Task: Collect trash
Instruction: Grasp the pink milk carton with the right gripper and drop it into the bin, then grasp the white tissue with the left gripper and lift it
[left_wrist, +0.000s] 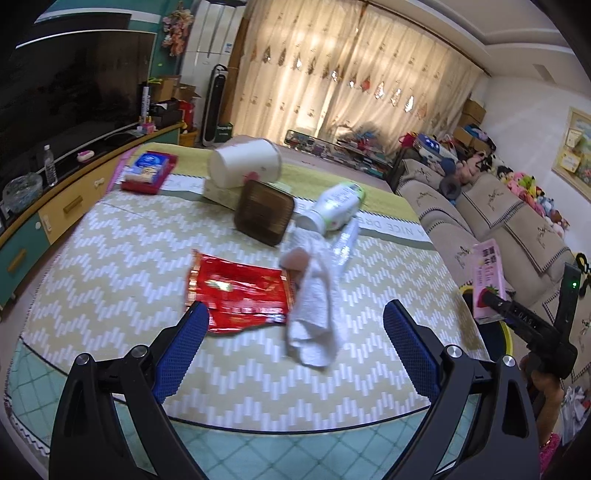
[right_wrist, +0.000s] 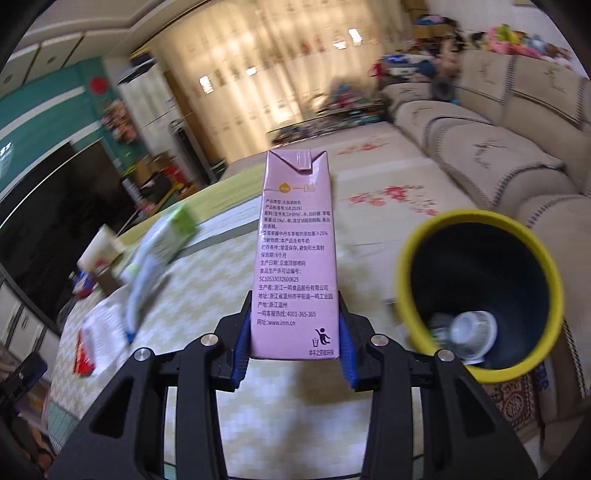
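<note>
Beside the table's right edge, the right gripper (right_wrist: 293, 332) clamps a tall pink milk carton (right_wrist: 295, 251) near the yellow-rimmed dark bin (right_wrist: 410, 236); released early, it could miss; the left gripper (left_wrist: 295, 328) gapes empty over a red foil wrapper (left_wrist: 236, 291).

The left wrist view looks forward and down over the near edge of the patterned table (left_wrist: 110, 266), close above it, facing the curtains and the sofa at the right edge. The right wrist view sits near the table's right edge, facing the same curtains. Both share the table, the sofa, the pink carton (left_wrist: 488, 280) and the yellow-rimmed bin (right_wrist: 480, 295).
</note>
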